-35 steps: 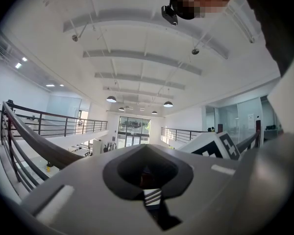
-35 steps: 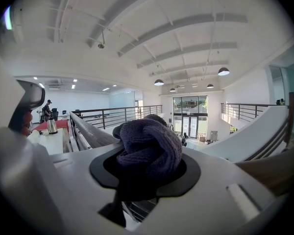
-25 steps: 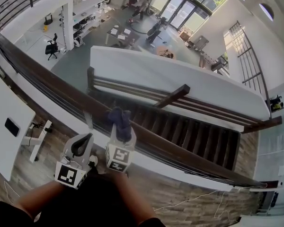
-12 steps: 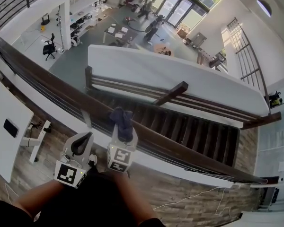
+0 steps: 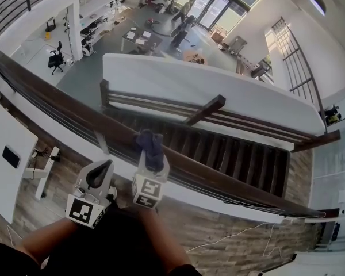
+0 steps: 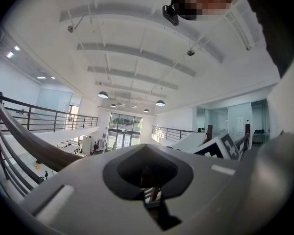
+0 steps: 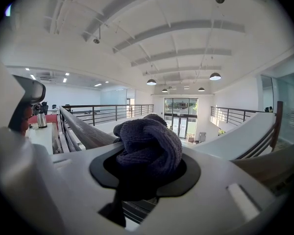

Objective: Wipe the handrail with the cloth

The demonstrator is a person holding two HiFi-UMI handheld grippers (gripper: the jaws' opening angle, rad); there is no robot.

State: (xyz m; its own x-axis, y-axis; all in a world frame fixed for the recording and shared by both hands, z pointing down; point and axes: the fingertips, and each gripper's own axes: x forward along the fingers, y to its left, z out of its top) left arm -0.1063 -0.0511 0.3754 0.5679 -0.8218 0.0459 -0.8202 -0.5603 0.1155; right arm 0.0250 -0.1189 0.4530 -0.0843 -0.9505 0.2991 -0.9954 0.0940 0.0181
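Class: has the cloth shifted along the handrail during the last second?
Yes. The cloth in the right gripper slid rightward along the handrail, away from the railing post.

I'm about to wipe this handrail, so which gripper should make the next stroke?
Right. The right gripper is shut on the cloth, right at the handrail. The left gripper holds nothing and sits short of the rail.

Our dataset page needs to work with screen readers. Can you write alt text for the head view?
Seen from above, the right gripper holds a bunched dark cloth on a dark wooden handrail. The left gripper hangs beside it, shut and empty, short of the rail. Beyond the rail, a staircase descends toward an open office floor.
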